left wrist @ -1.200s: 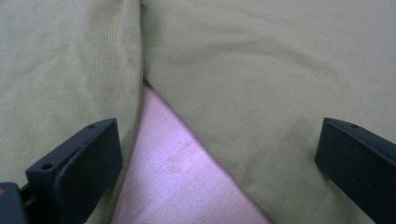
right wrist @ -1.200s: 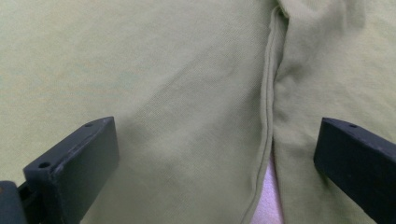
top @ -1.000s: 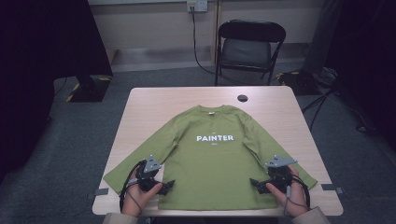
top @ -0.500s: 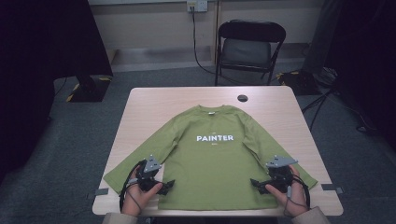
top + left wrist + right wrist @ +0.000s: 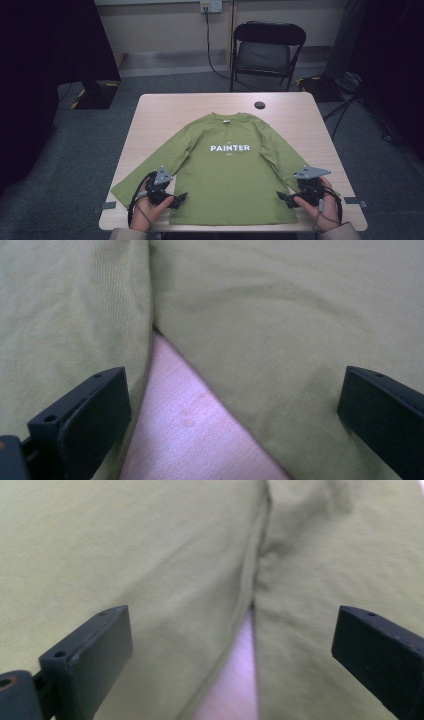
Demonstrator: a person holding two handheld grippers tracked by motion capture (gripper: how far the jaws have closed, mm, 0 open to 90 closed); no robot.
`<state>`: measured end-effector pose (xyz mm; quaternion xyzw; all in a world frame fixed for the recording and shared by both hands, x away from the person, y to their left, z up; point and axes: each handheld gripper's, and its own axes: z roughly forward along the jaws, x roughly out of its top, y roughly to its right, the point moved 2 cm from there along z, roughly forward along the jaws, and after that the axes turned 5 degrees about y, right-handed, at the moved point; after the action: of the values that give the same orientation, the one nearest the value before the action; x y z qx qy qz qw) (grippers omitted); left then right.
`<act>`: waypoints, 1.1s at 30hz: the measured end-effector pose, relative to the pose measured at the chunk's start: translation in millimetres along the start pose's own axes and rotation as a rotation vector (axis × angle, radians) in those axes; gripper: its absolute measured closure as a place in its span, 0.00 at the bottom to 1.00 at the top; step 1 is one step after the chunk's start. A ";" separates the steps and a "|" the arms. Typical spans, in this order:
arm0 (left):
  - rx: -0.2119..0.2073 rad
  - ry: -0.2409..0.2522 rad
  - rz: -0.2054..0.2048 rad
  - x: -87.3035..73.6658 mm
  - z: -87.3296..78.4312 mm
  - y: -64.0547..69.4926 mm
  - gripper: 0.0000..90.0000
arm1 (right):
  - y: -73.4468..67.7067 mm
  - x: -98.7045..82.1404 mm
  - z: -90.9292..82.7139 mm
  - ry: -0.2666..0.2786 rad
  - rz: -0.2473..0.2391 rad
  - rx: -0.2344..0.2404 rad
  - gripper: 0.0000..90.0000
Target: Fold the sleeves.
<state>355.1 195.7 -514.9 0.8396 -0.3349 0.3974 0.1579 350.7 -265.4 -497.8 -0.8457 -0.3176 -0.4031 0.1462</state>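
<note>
Shirt [image 5: 230,175] flat on table [image 5: 165,107] — cap [image 5: 259,105] beyond collar, chair [image 5: 270,47] behind.

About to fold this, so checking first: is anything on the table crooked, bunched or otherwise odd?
Nothing stands out. The green shirt lies flat and face up, sleeves spread, both grippers open at its lower corners. A small dark disc sits apart beyond the collar.

The green shirt [image 5: 230,170] covers most of the worktop [image 5: 165,110], leaving bare strips along the far edge and both sides. A small dark round object [image 5: 259,105], perhaps a cap, sits alone on the far strip. Beyond the far edge stands a folding chair [image 5: 270,50]. Narrow wedges of bare wood show between sleeves and body.
</note>
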 end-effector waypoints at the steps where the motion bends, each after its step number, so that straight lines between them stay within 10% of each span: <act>1: 0.000 0.000 0.000 0.0 0.0 0.0 0.00 | 2.0 -0.5 -1.7 0.003 0.005 0.000 0.01; 33: -0.002 0.000 0.004 0.2 0.3 -0.5 0.00 | 40.0 -23.0 -30.7 -0.014 0.049 -0.036 0.03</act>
<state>355.7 195.9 -514.9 0.8388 -0.3369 0.3975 0.1581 347.9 -320.7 -495.9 -0.8586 -0.2905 -0.3990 0.1385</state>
